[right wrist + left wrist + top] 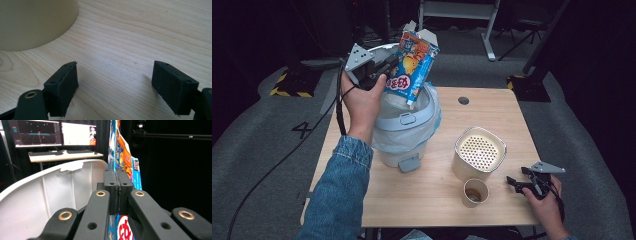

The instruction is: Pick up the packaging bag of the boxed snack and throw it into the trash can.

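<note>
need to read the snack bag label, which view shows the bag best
The high view: the snack bag faces the camera, pinched by the left gripper above the bin. The left gripper view shows it edge-on between shut jaws.

I've got a glossy printed foil packet pinched in matt black plastic pads; smooth white plastic bin with a thin filmy liner; pale matt wood-grain table; paper cup.

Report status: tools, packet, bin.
Left tool shut on packet, above open bin. Right tool open, idle on table. Nothing blocking.
</note>
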Motion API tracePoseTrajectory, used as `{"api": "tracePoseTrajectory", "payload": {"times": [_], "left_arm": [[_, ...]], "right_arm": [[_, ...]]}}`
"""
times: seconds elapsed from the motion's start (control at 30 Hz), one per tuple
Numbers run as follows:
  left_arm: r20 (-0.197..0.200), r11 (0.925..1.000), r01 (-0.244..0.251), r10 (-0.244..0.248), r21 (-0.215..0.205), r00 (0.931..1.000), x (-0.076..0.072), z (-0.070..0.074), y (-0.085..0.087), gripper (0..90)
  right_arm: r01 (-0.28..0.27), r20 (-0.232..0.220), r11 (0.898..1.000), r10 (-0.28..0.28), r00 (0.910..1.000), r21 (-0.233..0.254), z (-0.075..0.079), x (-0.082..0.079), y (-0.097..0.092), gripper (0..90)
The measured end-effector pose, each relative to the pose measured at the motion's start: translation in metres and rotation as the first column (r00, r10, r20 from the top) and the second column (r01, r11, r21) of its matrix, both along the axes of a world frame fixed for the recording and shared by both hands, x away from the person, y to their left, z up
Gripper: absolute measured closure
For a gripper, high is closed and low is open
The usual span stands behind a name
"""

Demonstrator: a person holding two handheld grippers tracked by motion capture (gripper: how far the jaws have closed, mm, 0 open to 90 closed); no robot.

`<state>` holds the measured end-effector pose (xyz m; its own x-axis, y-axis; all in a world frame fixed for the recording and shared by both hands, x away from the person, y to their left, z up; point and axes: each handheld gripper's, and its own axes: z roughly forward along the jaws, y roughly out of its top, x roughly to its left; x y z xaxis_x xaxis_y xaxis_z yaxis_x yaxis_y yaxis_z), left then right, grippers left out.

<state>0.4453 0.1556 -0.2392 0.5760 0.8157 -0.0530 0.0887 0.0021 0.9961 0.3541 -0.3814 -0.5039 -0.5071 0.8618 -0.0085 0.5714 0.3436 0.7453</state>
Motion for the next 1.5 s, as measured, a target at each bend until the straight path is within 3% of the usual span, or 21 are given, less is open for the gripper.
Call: {"api": "tracePoseTrajectory", "payload": {"times": [0.47, 0.8, 0.9, 0.97, 1.0, 1.2, 1.33, 1.5], "left_arm": [[-0.061, 0.9999, 0.0, 0.001, 0.016, 0.9982, -0.001, -0.006, 0.001, 88.4], [-0.067, 0.9992, 0.031, -0.029, 0.025, 0.9973, -0.004, -0.007, -0.004, 87.2], [-0.065, 0.9986, 0.05, -0.049, 0.018, 0.9967, -0.005, -0.008, -0.008, 77.3], [-0.057, 0.999, 0.036, -0.035, 0.027, 0.9978, -0.006, -0.007, -0.01, 59.1], [-0.055, 0.999, 0.028, -0.027, 0.034, 0.9982, -0.008, -0.007, -0.01, 54.3], [-0.06, 0.9984, 0.024, -0.02, 0.052, 0.998, -0.017, -0.002, -0.005, 47.7], [-0.067, 0.9955, 0.055, -0.05, 0.078, 0.9965, -0.028, 0.001, -0.001, 47.0], [-0.082, 0.9843, 0.132, -0.123, 0.116, 0.989, -0.045, 0.004, 0.002, 45.8]], "right_arm": [[0.0, 0.0, 1.0, 0.0, 1.0, 0.0, 0.0, 0.0, 0.0, 21.1], [0.0, 0.0, 1.0, 0.0, 1.0, 0.0, 0.0, 0.0, 0.0, 21.1], [0.0, 0.0, 1.0, 0.0, 1.0, 0.0, 0.0, 0.0, 0.0, 21.1], [0.0, 0.0, 1.0, 0.0, 1.0, 0.0, 0.0, 0.0, 0.0, 21.1], [0.0, 0.0, 1.0, 0.0, 1.0, 0.0, 0.0, 0.0, 0.0, 21.1], [0.0, 0.0, 1.0, 0.0, 1.0, 0.0, 0.0, 0.0, 0.0, 21.1], [0.0, 0.0, 1.0, 0.0, 1.0, 0.0, 0.0, 0.0, 0.0, 21.1], [0.001, -0.001, 1.0, -0.001, 1.0, 0.0, 0.0, 0.0, 0.0, 21.1]]}}
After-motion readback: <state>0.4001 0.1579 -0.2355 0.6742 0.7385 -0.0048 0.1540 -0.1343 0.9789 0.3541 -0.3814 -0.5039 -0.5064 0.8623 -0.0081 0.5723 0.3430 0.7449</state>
